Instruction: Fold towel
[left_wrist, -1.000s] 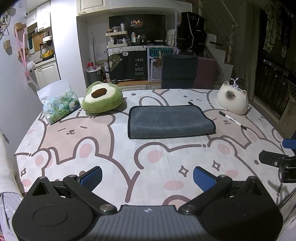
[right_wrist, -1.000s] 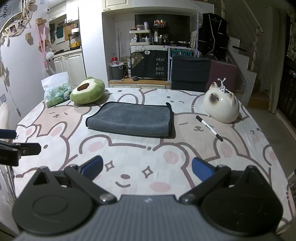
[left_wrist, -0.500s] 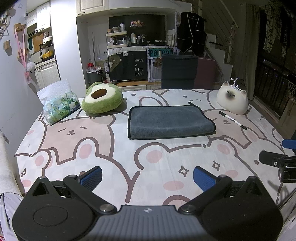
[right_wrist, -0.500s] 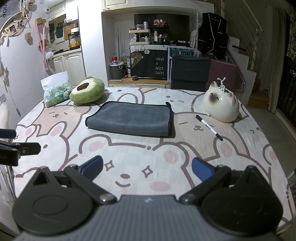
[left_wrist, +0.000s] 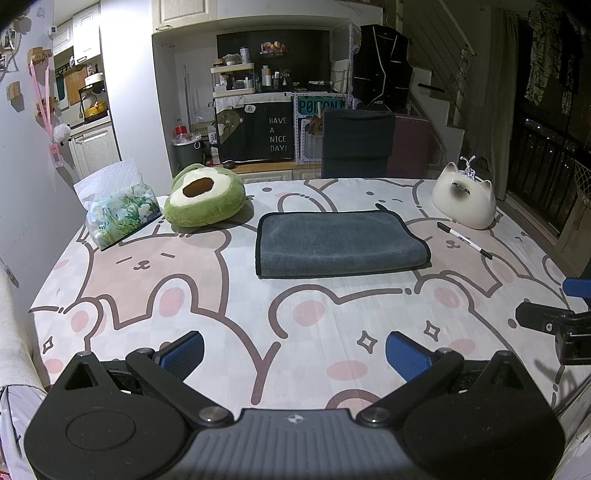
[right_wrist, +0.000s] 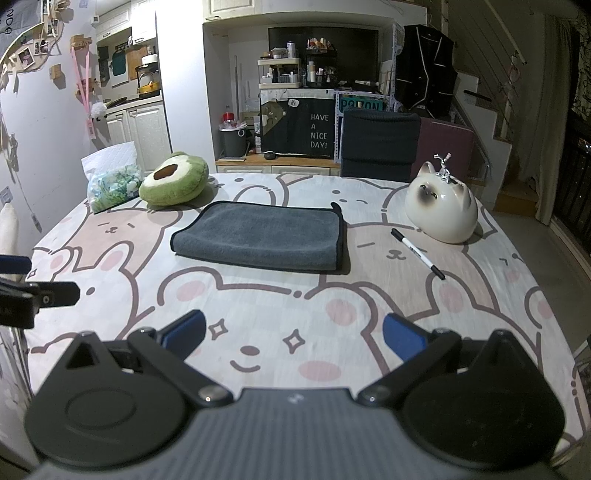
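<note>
Folded towel on table, both grippers empty at near edge.

Nearest: left gripper (left_wrist: 294, 350) and right gripper (right_wrist: 293, 334), jaws wide apart, holding nothing, above the bear-print tablecloth (left_wrist: 221, 317). Mid-table: grey towel (left_wrist: 341, 243), folded flat with black edging, well apart from both grippers. Right of towel: pen (right_wrist: 417, 253) lying flat, just before a cat figurine (right_wrist: 441, 210). Left of towel: avocado plush (left_wrist: 203, 195), then a tissue pack (left_wrist: 118, 212) near the far left corner. Beyond table: dark chair (left_wrist: 356, 144) and shelves with a "HAVE A NICE DAY!" sign (left_wrist: 277, 134).
</note>
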